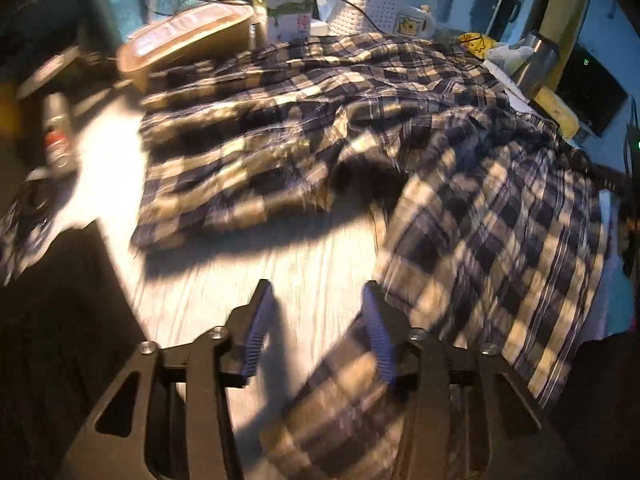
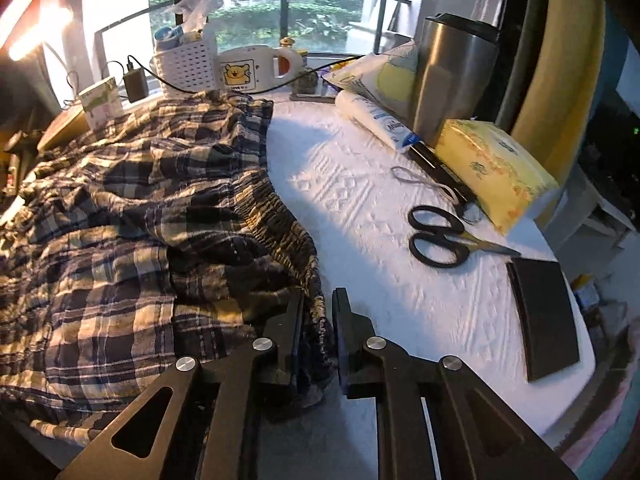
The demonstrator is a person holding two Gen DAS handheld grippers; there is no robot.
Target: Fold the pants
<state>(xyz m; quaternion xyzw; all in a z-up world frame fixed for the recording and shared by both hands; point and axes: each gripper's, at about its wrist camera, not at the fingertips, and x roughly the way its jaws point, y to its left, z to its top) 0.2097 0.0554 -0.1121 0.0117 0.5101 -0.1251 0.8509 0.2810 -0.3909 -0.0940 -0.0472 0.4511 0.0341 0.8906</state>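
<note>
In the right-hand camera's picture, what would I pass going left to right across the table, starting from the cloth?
Plaid pants → bare white tabletop → black scissors → yellow tissue pack. The right gripper, in the foreground, pinches the pants' waistband edge.

— How is the light in the left wrist view?

— Low, warm sun. A blown-out patch glares on the counter (image 1: pixel 108 152) ahead and left of the jaws, and the jaws throw long dark shadows. The plaid pants (image 1: pixel 320 128) beyond them are smeared with motion blur.

— And the right wrist view?

— Sharper. Daylight pours through the window (image 2: pixel 280 8) far ahead; a lamp (image 2: pixel 36 32) flares far left. The scissors (image 2: pixel 444 236), right of the jaws, cast soft shadows. Both views bend and darken at the corners.
</note>
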